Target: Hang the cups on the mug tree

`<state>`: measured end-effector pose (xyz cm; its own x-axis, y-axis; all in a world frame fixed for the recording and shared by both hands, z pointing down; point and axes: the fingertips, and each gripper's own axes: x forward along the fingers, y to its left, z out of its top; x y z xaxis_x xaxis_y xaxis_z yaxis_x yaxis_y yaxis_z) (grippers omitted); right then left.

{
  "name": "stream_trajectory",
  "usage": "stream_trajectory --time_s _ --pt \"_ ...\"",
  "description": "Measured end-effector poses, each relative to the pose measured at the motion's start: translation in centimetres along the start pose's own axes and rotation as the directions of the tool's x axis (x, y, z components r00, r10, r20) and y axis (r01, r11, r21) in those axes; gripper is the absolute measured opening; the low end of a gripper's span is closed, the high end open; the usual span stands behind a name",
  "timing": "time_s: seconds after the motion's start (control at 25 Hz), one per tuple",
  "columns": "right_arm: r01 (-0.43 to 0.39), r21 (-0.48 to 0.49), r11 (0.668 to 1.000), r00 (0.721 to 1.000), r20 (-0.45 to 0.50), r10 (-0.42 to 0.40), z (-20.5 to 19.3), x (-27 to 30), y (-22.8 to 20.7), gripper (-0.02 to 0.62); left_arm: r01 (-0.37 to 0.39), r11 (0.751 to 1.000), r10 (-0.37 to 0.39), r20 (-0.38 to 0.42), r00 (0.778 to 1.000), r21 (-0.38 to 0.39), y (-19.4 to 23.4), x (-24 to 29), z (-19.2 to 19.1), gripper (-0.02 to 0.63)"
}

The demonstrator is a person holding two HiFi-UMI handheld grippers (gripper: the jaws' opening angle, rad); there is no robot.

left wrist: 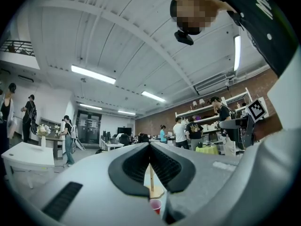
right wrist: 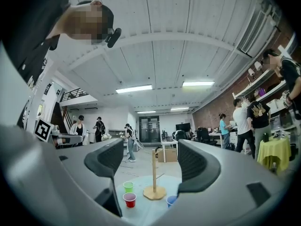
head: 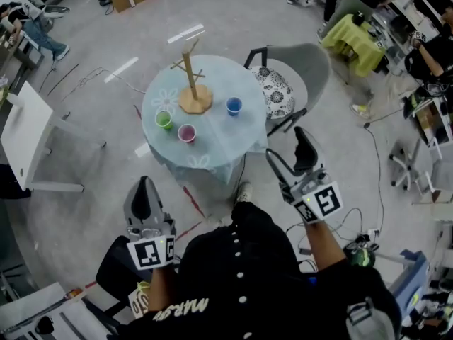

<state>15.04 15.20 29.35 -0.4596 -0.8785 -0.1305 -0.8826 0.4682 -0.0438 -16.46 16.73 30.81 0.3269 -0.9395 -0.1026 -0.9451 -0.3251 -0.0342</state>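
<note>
Busy workshop, round tabletop [head: 212,154] upper centre carries mug tree [head: 192,76] with green cup [head: 163,119], pink cup [head: 186,132] and blue cup [head: 233,105] unhung: approach step, left tool [head: 144,186] pressed together, right tool [head: 287,146] spread, both empty, so next is reaching a cup.

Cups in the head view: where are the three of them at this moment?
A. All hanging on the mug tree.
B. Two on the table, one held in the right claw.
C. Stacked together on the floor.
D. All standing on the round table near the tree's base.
D: the green cup, pinkish-red cup and blue cup stand upright on the table near the mug tree, whose pegs are bare.
</note>
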Motion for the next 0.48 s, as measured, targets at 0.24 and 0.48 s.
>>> stream_trajectory --time_s 0.24,0.48 --pt "-0.023 0.015 1.000 1.000 0.002 0.023 -0.4 3.1 -3.8 0.348 -0.019 1.000 0.019 -0.004 1.000 0.005 -0.7 4.3 -0.2 -0.005" --pt "-0.050 0.021 0.999 0.999 0.002 0.050 -0.5 6.1 -8.0 0.350 -0.044 0.999 0.044 0.000 0.999 0.009 -1.8 9.1 -0.2 -0.005"
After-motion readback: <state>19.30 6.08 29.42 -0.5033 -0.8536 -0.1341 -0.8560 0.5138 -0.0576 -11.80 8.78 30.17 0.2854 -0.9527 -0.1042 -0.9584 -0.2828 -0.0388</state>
